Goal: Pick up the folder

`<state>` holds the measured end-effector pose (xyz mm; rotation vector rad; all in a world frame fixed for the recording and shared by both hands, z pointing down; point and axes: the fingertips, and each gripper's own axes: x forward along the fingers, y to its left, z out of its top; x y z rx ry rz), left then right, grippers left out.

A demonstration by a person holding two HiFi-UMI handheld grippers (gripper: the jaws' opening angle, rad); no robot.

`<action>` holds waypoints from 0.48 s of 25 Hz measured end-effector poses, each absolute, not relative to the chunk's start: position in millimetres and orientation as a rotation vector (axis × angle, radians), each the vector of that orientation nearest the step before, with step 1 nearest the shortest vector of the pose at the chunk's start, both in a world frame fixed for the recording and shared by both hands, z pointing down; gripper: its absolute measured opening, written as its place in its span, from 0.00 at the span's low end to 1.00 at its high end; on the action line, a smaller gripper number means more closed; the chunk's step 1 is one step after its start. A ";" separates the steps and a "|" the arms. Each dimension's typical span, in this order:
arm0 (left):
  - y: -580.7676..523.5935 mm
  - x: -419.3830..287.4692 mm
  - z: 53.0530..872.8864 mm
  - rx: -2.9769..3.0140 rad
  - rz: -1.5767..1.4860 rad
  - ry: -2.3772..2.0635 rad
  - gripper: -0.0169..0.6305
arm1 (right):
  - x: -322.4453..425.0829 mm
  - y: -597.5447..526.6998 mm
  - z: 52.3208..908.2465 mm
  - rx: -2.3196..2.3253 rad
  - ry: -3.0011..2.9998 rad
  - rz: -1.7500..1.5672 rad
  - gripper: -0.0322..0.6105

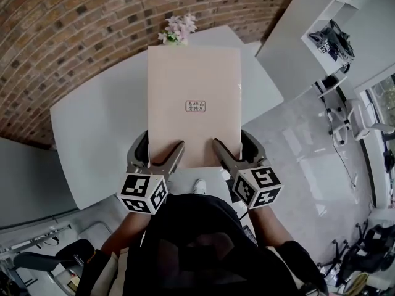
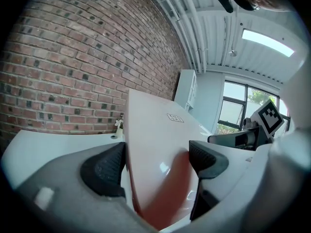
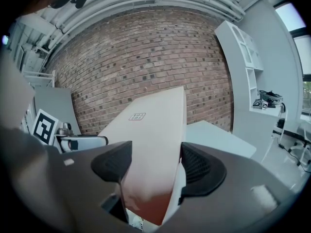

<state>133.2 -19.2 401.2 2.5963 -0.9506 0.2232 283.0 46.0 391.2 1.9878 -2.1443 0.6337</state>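
Folder point(image 1: 193, 103) sits clamped at its near edge by both the left gripper point(image 1: 159, 148) and the right gripper point(image 1: 233, 145), held out over the white table point(image 1: 92, 128), so raising the two together and level should keep it flat and untwisted.

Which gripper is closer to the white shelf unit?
Right. The right gripper clamps the folder's near edge on the shelf unit's side; the left gripper clamps that same edge farther from it.
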 end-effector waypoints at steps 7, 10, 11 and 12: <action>14.3 155.0 417.3 2.571 0.225 -0.938 0.67 | 305.9 78.4 402.2 2.009 -2.130 0.616 0.54; 24.3 157.7 417.7 2.572 0.245 -0.934 0.67 | 308.6 89.2 404.0 2.011 -2.133 0.632 0.54; 26.6 159.5 416.1 2.578 0.247 -0.937 0.67 | 310.5 91.2 403.3 2.013 -2.135 0.631 0.54; 28.3 160.8 414.2 2.584 0.248 -0.942 0.67 | 312.0 92.4 402.1 2.013 -2.140 0.629 0.54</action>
